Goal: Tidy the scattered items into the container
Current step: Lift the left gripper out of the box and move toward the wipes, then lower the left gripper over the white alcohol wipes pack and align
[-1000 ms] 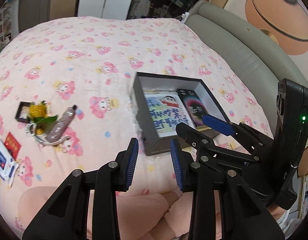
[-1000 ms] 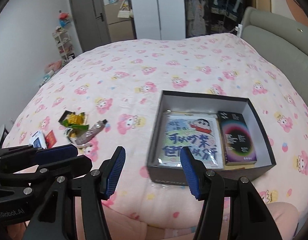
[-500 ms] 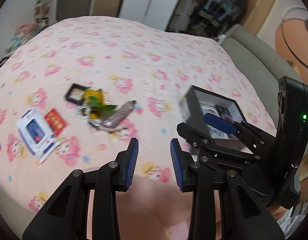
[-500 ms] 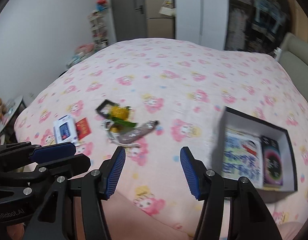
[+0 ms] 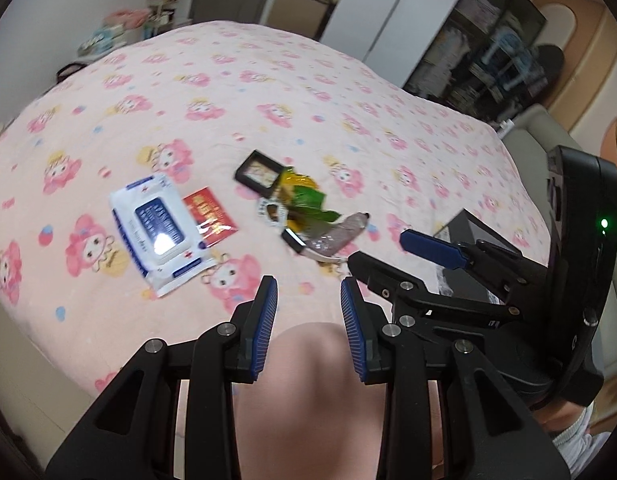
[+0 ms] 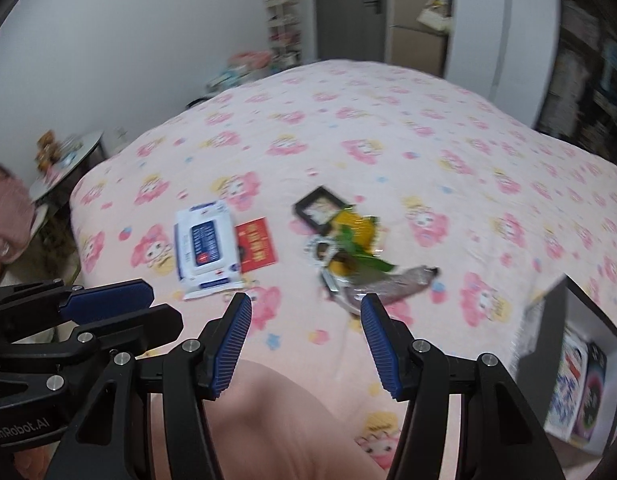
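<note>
Left wrist view: we are holding the left gripper (image 5: 308, 300) above the near edge of the pink patterned bedspread (image 5: 196, 120), its jaws standing apart with nothing between them. Ahead of the jaws and a little to their left, the scattered items are lying in a loose group: a white wipes pack (image 5: 158, 230), a red packet (image 5: 209, 216) touching its right side, a small black frame (image 5: 258, 173), and a yellow-green wrapper (image 5: 304, 200) overlapping a silvery pouch (image 5: 340, 236). The black box (image 5: 472, 232) is sitting off to the right, mostly hidden behind our right gripper.

In the right wrist view we are keeping the right gripper (image 6: 306, 338) wide open and empty. The silvery pouch (image 6: 392, 282) is lying just beyond its right fingertip, the wipes pack (image 6: 206, 248) beyond its left one. The box (image 6: 564, 360) is showing at the far right edge, well apart from the jaws, with two flat printed items inside it.
</note>
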Available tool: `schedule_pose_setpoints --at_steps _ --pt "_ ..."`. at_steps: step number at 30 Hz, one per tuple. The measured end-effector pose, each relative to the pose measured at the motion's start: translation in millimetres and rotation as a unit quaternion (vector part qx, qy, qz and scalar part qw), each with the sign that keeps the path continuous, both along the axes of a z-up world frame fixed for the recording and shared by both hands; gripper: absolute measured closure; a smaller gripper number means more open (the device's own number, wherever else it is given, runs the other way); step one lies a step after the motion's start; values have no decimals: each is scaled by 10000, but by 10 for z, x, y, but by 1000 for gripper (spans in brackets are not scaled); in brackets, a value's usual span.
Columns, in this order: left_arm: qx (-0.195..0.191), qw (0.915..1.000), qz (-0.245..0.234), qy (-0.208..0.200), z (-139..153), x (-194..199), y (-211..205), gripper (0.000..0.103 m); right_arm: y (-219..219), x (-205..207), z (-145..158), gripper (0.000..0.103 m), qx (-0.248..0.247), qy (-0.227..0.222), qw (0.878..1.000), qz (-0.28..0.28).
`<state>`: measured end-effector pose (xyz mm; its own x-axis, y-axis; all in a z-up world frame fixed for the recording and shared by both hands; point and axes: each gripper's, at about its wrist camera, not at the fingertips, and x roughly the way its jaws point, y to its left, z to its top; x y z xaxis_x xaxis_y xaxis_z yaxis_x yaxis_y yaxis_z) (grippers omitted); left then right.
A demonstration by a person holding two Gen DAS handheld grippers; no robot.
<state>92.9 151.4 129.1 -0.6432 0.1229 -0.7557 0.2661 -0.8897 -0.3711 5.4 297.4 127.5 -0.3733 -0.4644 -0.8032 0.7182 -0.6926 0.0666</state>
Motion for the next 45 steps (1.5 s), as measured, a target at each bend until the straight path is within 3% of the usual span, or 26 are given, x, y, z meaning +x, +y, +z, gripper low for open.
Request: schedule_pose_setpoints --at_steps 9,20,30,38,45 --pt "285 9987 369 -187 -340 -73 -344 71 -563 -106 -269 50 212 -533 9952 791" --pt "656 9897 1117 -605 -971 -202 -824 71 -1229 -432 -758 50 733 -1199 9752 1712" --pt "941 9757 1724 -974 -1501 -276 -1236 70 -1426 -684 -1364 50 1124 -1777 9601 1845" --pt "1225 9642 2071 -1111 -1745 -309 -1428 65 -1491 -755 -1539 50 1159 -1984 9540 1926" --pt "1030 9566 2509 -1069 -1742 -343 -1491 65 -1504 -815 -1613 50 1325 -1952 9549 1803"
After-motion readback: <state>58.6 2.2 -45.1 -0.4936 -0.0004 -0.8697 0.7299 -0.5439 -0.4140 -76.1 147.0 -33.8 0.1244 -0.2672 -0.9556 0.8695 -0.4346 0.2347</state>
